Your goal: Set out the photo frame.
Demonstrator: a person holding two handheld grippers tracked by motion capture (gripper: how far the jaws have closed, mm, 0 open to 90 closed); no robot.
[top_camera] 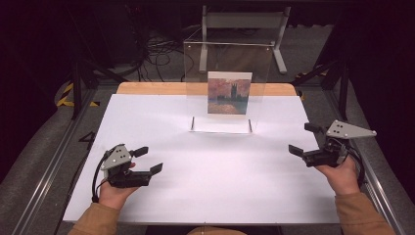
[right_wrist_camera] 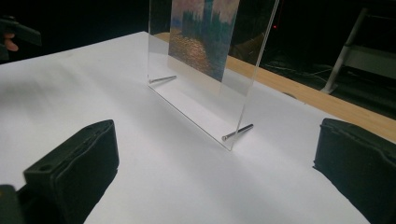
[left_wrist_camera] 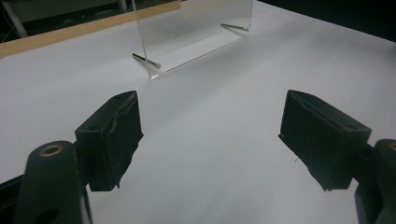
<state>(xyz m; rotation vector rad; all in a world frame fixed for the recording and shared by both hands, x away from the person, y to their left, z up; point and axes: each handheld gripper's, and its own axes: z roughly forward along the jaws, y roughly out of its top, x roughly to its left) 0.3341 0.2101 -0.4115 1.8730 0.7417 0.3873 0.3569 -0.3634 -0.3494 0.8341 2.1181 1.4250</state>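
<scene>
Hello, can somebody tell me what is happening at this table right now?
A person sits at a white table with a hand-held gripper in each hand. The left hand-held gripper and the right hand-held gripper are both open and hold nothing. Between them, farther back, a clear acrylic picture frame with a small painted landscape print stands upright on two metal pins. Neither hand-held gripper touches the frame.

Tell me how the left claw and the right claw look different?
The left claw sits nearer the person; the right claw sits farther up the white table. The right claw's grey plate sticks out flat; the left claw's tilts. Both stand open, holding nothing, pointing inward toward the clear picture stand.
</scene>
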